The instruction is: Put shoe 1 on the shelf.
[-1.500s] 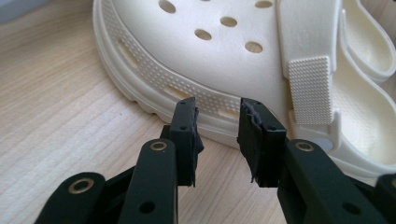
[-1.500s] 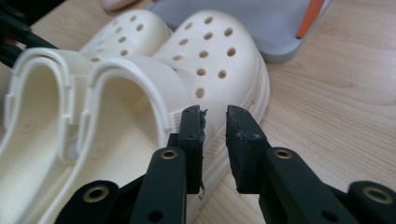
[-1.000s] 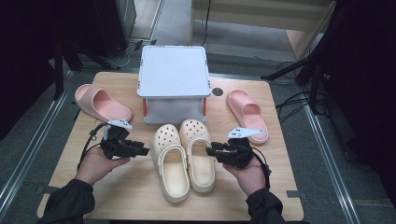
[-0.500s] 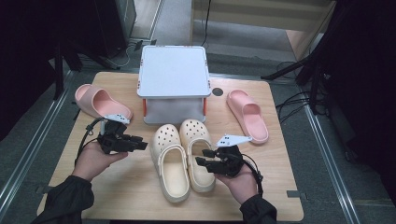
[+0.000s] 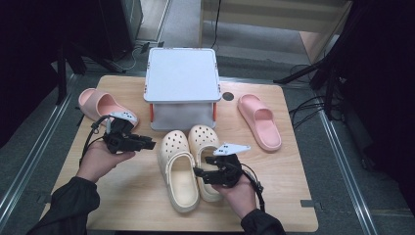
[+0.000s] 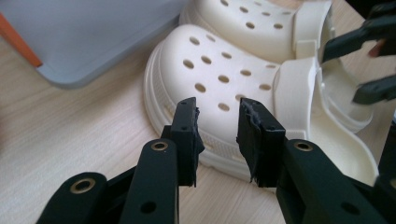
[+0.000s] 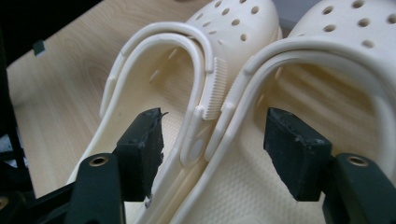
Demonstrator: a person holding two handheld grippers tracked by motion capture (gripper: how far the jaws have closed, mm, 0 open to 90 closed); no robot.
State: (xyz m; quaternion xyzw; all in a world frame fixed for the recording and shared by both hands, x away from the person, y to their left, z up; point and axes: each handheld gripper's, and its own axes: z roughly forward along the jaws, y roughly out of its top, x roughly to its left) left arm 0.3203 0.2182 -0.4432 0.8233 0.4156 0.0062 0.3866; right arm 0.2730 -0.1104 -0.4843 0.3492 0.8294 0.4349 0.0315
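Observation:
Two cream clogs lie side by side mid-table, the left clog [image 5: 177, 172] and the right clog [image 5: 204, 143]. My right gripper [image 5: 199, 172] reaches in from their heel end. In the right gripper view it [image 7: 215, 116] straddles the adjoining side walls of the left clog [image 7: 154, 70] and the right clog [image 7: 327, 70]. Its jaws have just been opening and the pads stand clear of both walls. My left gripper [image 5: 149, 143] hovers by the left clog's toe [image 6: 224, 70]. Its jaws [image 6: 217, 107] have just been closing, still apart with nothing between them.
A grey-white raised stand [image 5: 181, 73] sits at the back centre, just behind the clogs' toes. One pink slide [image 5: 98, 103] lies at the left behind my left hand, another pink slide [image 5: 259, 120] at the right. The wooden table's front edge [image 5: 195, 229] is near my forearms.
My right gripper has moved left and down from beside the right clog onto the clogs' inner walls, and its jaws have widened. My left gripper has risen a little and its jaws have narrowed.

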